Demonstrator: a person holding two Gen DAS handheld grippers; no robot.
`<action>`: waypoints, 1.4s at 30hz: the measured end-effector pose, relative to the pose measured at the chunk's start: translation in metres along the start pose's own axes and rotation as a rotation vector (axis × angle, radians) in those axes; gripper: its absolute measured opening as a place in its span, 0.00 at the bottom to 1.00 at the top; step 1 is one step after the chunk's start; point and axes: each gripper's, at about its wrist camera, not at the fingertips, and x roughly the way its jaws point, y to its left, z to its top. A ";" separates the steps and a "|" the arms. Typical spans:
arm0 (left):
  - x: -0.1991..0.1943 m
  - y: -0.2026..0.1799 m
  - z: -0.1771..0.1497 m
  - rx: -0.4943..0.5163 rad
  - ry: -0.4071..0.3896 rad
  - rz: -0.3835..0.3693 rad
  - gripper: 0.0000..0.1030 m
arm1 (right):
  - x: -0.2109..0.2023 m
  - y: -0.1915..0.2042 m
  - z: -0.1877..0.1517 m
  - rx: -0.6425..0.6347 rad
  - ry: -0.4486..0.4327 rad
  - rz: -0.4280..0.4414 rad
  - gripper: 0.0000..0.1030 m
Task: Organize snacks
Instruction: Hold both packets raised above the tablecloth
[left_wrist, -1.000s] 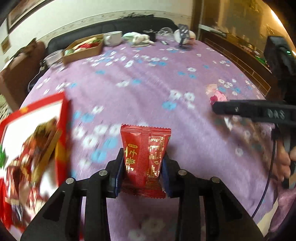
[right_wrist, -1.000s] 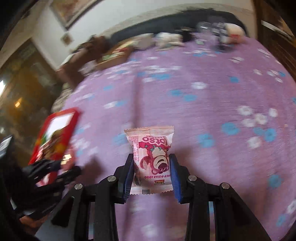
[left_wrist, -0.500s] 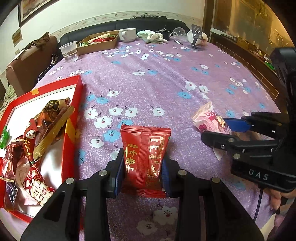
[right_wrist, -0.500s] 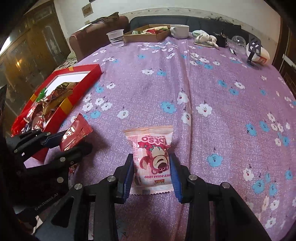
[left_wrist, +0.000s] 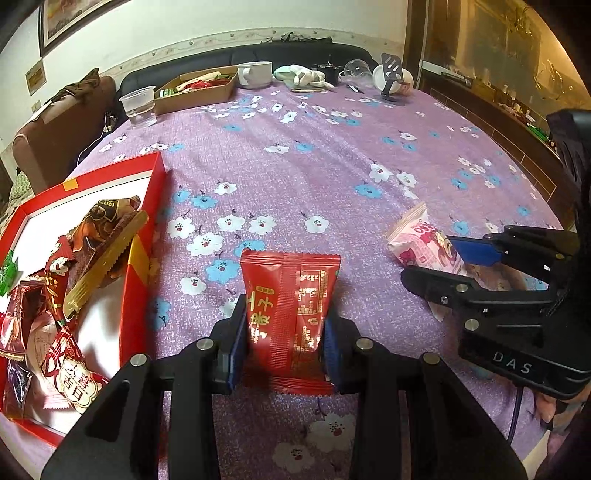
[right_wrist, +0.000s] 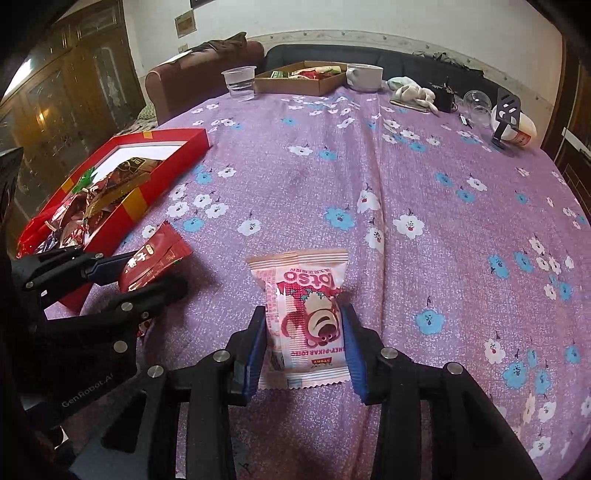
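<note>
My left gripper (left_wrist: 284, 332) is shut on a red snack packet (left_wrist: 290, 306) and holds it just above the purple flowered tablecloth, right of the red gift box (left_wrist: 146, 236). The box holds several wrapped snacks (left_wrist: 92, 251). My right gripper (right_wrist: 304, 336) is shut on a pink Lotso snack packet (right_wrist: 306, 314) near the table's front. In the right wrist view the left gripper (right_wrist: 122, 273) with its red packet (right_wrist: 155, 254) is at the left, beside the red box (right_wrist: 140, 199). In the left wrist view the right gripper (left_wrist: 458, 262) and pink packet (left_wrist: 421, 243) are at the right.
At the far edge stand a plastic cup of water (left_wrist: 138, 105), a cardboard box of snacks (left_wrist: 195, 88), a white mug (left_wrist: 255, 74), a crumpled cloth (left_wrist: 303, 75), a clear glass (left_wrist: 356, 68) and a phone stand (left_wrist: 391, 79). A sofa lies behind the table.
Both grippers have swung and steadied, each still holding its packet. The red box has come into sharper view at the left, and the two grippers now sit closer side by side.
</note>
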 end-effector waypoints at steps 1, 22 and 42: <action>0.000 0.000 0.000 -0.001 -0.003 0.002 0.32 | 0.000 0.000 0.000 0.001 -0.001 0.001 0.40; 0.000 0.000 -0.001 -0.015 -0.009 -0.003 0.32 | -0.002 -0.004 -0.001 0.016 -0.006 0.023 0.41; 0.000 0.000 -0.001 -0.014 -0.009 -0.003 0.32 | -0.001 -0.003 -0.001 0.017 -0.007 0.037 0.45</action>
